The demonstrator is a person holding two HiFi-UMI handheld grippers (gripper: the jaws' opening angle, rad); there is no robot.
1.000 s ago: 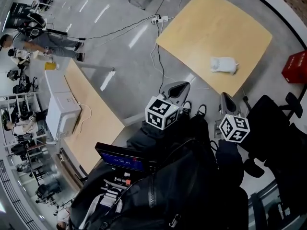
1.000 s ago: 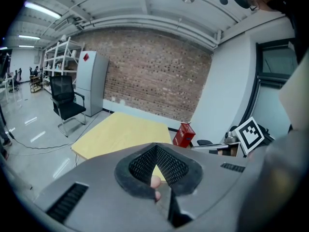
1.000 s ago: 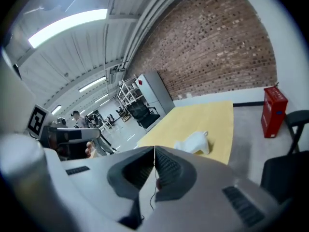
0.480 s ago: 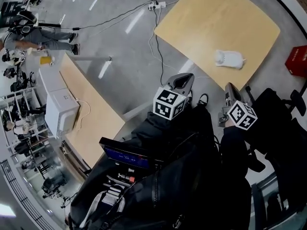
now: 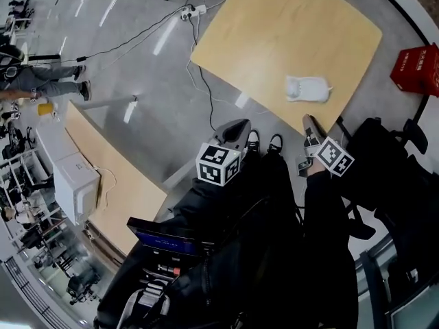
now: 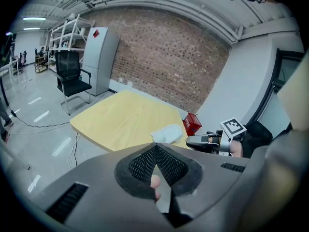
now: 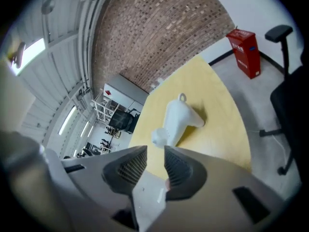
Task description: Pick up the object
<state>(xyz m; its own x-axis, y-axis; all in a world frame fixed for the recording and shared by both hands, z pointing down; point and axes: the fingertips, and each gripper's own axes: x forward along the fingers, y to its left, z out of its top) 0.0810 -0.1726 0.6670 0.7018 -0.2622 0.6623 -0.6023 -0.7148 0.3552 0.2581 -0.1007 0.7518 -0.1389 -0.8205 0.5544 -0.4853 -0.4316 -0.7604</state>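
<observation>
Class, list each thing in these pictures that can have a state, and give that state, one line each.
left claw: shut, nothing between its pads
right claw: opening, nothing between its pads
white object: lying on the table, untouched
wooden table: bearing only the white object
red box: standing on the floor beside the table

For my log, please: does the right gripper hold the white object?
No, the white object lies on the table beyond the right gripper's opening, empty jaws.
</observation>
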